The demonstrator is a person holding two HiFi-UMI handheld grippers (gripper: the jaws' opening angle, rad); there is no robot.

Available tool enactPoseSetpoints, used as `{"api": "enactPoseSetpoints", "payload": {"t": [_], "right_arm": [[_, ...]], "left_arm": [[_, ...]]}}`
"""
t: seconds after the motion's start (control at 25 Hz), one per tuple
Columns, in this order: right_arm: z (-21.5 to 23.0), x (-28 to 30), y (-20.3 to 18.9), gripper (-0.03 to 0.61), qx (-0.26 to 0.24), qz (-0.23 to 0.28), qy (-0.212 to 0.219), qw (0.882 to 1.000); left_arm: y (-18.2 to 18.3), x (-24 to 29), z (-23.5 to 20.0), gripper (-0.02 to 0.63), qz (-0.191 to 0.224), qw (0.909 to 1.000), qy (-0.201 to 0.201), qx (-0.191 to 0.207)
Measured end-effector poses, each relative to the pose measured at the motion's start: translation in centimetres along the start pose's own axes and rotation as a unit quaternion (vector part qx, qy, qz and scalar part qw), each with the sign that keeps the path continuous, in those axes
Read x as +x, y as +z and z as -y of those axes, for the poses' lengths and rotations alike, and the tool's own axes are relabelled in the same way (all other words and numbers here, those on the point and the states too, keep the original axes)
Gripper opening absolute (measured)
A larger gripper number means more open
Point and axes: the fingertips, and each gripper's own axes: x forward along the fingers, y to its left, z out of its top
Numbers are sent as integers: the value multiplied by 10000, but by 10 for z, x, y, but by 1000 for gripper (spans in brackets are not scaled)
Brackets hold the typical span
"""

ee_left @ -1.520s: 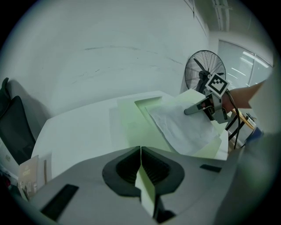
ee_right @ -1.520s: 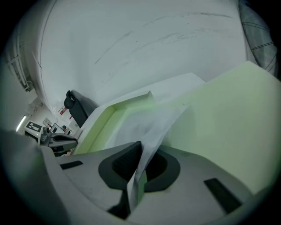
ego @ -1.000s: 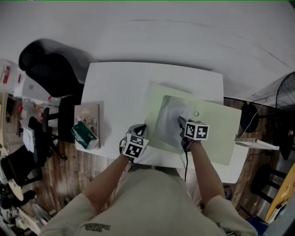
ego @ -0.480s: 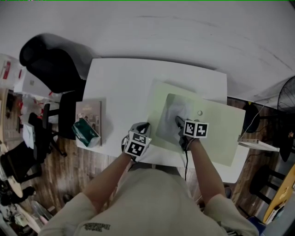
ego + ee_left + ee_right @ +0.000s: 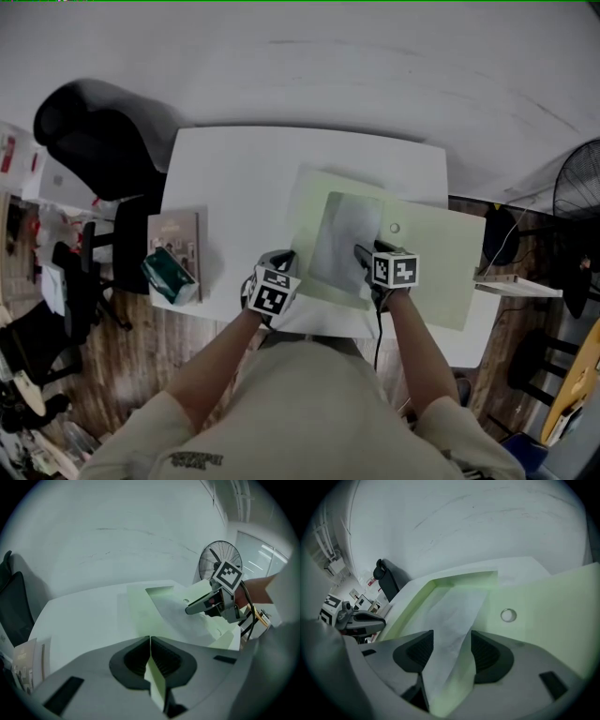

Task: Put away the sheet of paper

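- My right tongs point(image 5: 450, 651) are opening up. The sheet of paper point(image 5: 457, 606) runs between the jaws, but they do not squeeze it.
- The paper lies flat on the open green folder point(image 5: 543, 602), which is on the white table point(image 5: 234, 178).
- My left tongs point(image 5: 150, 645) are pinched tight on a thin green edge of the folder.
- I think the paper is now where it belongs.
- I think what is left is to fold the cover over and press the round snap point(image 5: 508, 615) shut.
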Motion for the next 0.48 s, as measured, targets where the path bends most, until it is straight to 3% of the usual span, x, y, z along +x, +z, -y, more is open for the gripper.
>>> {"api": "enactPoseSetpoints", "payload": {"t": [0.28, 0.48], "right_arm": [[3, -42, 18, 245, -165, 418, -215, 9988], [-12, -85, 46, 166, -225, 1055, -185, 9940]], "left_arm": [[19, -11, -16, 25, 254, 9996, 106, 60], [58, -34, -25, 25, 731, 9964, 213, 379]]}}
